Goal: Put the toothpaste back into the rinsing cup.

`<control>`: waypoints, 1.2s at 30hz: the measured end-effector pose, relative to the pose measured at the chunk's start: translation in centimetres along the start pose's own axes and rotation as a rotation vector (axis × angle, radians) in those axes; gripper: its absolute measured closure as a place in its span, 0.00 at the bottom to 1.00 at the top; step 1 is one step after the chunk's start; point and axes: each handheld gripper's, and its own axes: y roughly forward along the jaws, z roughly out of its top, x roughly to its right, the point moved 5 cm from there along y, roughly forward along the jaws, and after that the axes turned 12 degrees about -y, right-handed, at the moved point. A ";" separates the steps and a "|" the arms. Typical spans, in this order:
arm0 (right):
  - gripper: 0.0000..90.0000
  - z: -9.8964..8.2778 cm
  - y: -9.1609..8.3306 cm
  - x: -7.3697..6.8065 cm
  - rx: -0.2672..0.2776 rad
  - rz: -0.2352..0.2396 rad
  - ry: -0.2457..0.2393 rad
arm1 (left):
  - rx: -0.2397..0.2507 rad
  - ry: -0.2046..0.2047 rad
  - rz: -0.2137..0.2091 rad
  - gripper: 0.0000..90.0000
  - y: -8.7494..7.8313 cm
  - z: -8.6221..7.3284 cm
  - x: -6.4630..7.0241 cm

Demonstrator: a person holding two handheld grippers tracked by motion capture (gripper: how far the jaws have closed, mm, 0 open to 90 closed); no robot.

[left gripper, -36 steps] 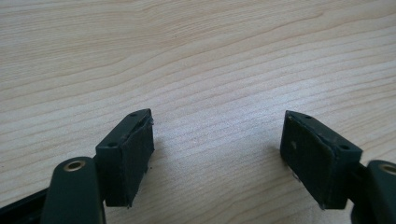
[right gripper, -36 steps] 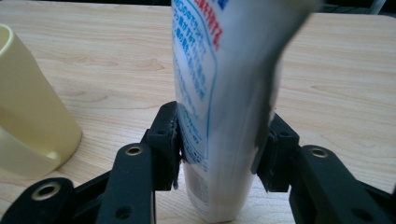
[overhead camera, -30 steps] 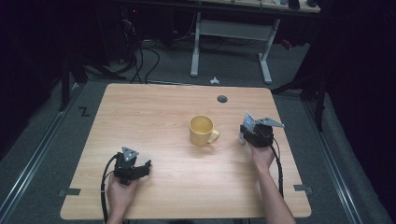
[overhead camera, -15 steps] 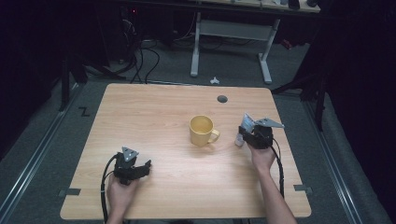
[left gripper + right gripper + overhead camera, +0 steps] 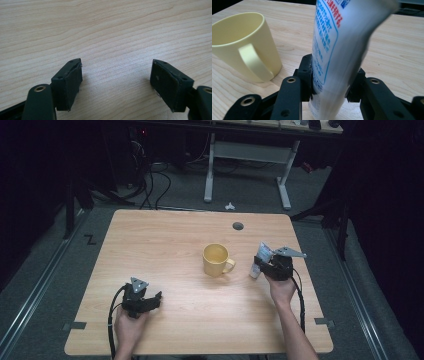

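Right gripper (image 5: 261,266) clamped on upright white plastic tube with blue print (image 5: 332,57), right of pale yellow mug (image 5: 216,259); print legible up close. Left gripper (image 5: 116,85) wide over bare wooden table (image 5: 165,240), near left.

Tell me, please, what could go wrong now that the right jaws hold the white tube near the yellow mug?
1. The right gripper clamps the soft white plastic tube with blue and red print near its lower end, so the tall upper part may tilt or slip.
2. The yellow plastic mug stands close beside it on the wooden table; a careless swing could knock its handle.
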 end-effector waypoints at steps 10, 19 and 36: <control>0.72 0.5 -0.7 -0.4 0.019 0.028 -0.010 | 0.000 0.000 0.000 0.29 0.0 0.0 0.0; 0.72 1.4 -1.3 -0.7 0.034 0.038 -0.025 | 0.000 -0.001 0.000 0.29 0.0 0.0 0.0; 0.72 3.8 -2.4 -1.6 0.074 0.082 -0.053 | 0.000 -0.002 -0.002 0.29 0.0 0.0 0.0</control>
